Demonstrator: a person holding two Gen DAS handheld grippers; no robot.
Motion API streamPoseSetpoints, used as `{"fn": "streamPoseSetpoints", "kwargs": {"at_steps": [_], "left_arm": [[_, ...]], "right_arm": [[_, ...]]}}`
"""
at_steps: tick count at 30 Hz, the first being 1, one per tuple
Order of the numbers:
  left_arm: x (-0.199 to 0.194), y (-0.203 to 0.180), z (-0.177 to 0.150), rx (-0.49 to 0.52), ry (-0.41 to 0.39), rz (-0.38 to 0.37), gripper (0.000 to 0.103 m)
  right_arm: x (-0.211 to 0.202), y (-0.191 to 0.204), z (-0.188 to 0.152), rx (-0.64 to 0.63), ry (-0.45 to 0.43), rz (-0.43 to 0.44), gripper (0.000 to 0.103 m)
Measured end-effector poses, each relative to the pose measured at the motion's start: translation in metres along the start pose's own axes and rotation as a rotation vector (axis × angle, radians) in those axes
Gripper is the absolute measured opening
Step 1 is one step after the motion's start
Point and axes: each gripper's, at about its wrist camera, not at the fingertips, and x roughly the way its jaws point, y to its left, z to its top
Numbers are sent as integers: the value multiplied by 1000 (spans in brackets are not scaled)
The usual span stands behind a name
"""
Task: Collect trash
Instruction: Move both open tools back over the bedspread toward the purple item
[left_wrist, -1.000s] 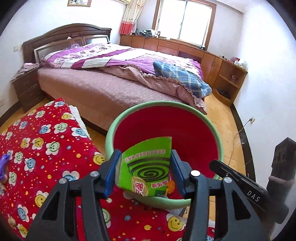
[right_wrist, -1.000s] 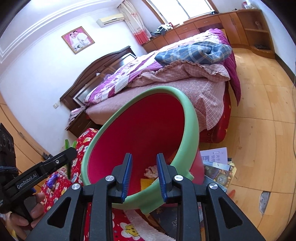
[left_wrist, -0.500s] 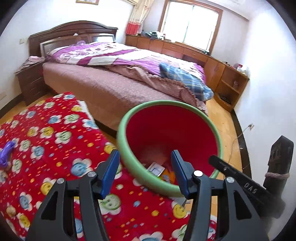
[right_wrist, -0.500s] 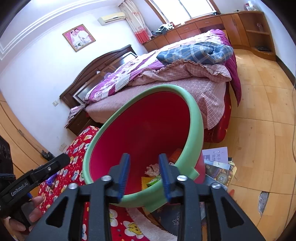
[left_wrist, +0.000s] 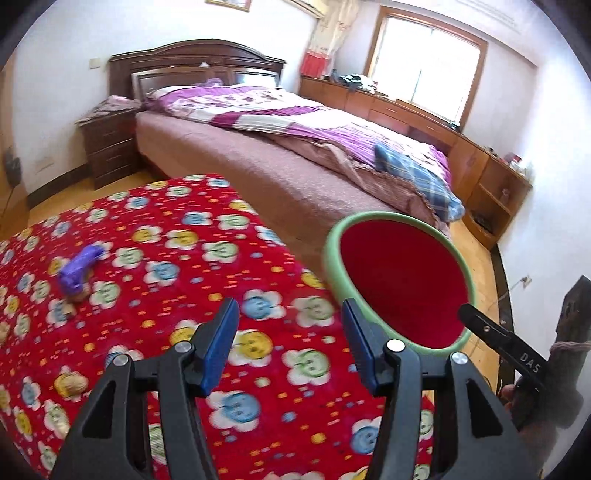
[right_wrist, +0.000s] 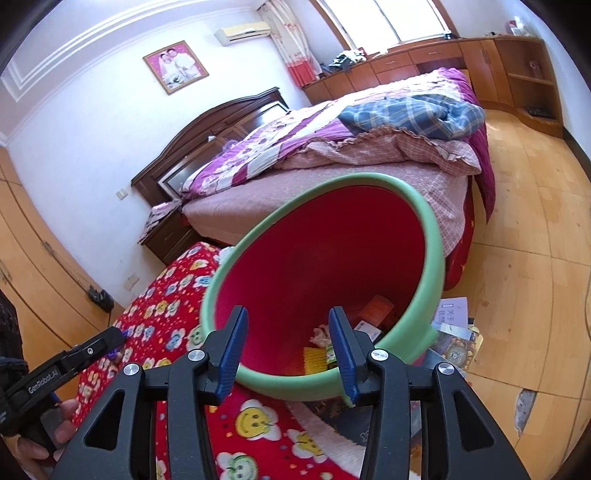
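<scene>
A red bin with a green rim (left_wrist: 332, 258) (right_wrist: 432, 236) stands tilted at the edge of the red flowered blanket (left_wrist: 155, 280). Several pieces of trash (right_wrist: 317, 354) lie in its bottom, among them the green packet. My left gripper (left_wrist: 290, 347) is open and empty above the blanket, left of the bin. A purple wrapper (left_wrist: 79, 267) lies on the blanket at the left, with walnuts (left_wrist: 70, 384) near it. My right gripper (right_wrist: 288, 350) is open, its jaws either side of the bin's near rim, not touching it.
A large bed (left_wrist: 295, 155) (right_wrist: 332, 155) stands behind the bin. A nightstand (left_wrist: 107, 147) is at its left. Papers and books (right_wrist: 454, 332) lie on the wooden floor (right_wrist: 524, 280) right of the bin. Low cabinets (left_wrist: 491, 184) line the window wall.
My left gripper let the green packet drop into the bin, then swung left and back over the blanket. My right gripper opened wider off the bin's rim.
</scene>
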Motion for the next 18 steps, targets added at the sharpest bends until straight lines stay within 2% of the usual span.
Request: {"fn": "streamPoseSetpoints", "kwargs": {"at_steps": [10,18], "left_arm": [[-31,72,0,-100,-22,132,58],[-50,151,3,-167,-30,291,58]], "right_arm": [[11,57,-5,-105,54,57,47],[27,121,-6,-203,111,131,47]]}}
